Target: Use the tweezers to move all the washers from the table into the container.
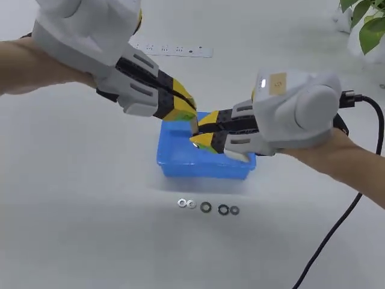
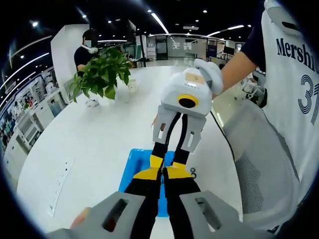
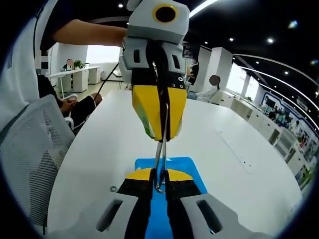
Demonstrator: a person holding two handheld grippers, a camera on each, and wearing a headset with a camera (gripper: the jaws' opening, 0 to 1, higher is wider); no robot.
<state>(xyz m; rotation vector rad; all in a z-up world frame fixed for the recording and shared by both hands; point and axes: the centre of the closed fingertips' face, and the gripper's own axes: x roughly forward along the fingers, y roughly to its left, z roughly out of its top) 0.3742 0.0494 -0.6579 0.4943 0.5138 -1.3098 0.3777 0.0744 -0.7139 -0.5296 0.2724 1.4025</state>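
A blue container (image 1: 204,167) stands mid-table, with several metal washers (image 1: 206,207) in a row on the table in front of it. Over the container my left gripper (image 1: 191,115) and right gripper (image 1: 202,136) meet tip to tip. In the right gripper view, silver tweezers (image 3: 160,148) run from the left gripper's shut yellow fingers (image 3: 149,112) down into my right gripper (image 3: 157,175), which is also shut on them. The left gripper (image 2: 162,174) has its jaws together above the container (image 2: 133,172). One washer (image 3: 113,188) lies left of the container (image 3: 185,168).
A white power strip (image 1: 174,50) lies at the table's far side and a potted plant (image 1: 366,24) stands at the far right corner. A black cable (image 1: 340,226) trails from the right gripper across the table. A mesh chair (image 3: 35,164) stands beside the table.
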